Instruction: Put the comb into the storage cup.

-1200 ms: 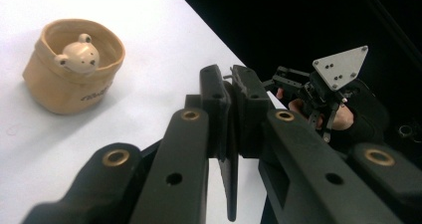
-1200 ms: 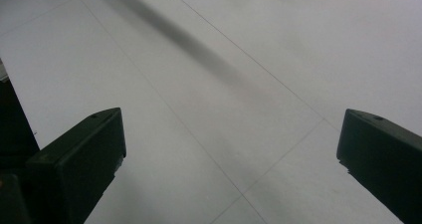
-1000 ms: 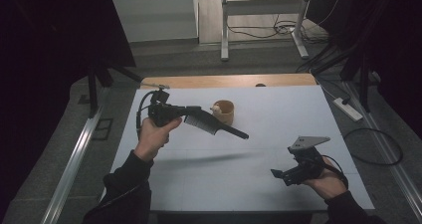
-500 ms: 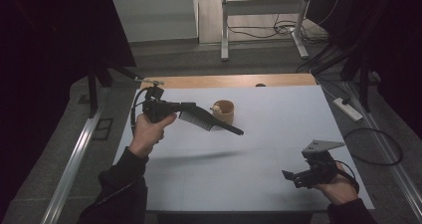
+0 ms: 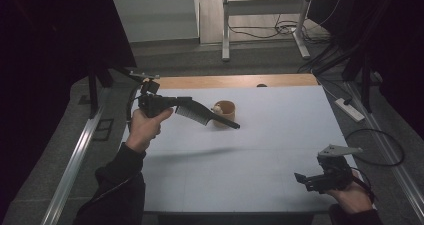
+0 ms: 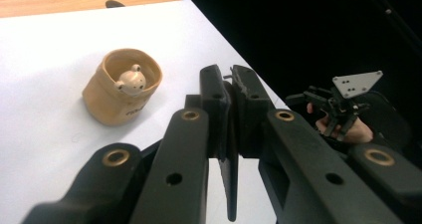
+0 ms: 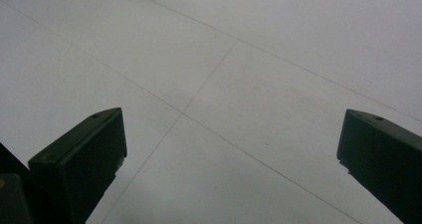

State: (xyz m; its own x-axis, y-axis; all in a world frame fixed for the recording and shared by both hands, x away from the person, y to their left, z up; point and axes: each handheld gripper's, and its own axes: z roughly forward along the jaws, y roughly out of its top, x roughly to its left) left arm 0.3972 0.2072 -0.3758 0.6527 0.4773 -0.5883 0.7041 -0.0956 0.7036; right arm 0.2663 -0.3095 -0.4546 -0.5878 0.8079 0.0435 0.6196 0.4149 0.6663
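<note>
Surface: the wide, smooth white surface point(image 5: 260, 150), faint seam lines across it.
Left claw: the left claw point(image 6: 230, 92) is raised above the surface's left side, forearm angled up, clamped tight on a flat black plastic comb point(image 5: 200, 116) held level in the air.
Right claw: the right claw point(image 7: 231, 144) sits low at the near right corner, gaping wide, nothing between.
Cup: a small tan sack-shaped ceramic cup point(image 6: 121, 87), bear figure inside, stands just beyond the comb's tip.
</note>
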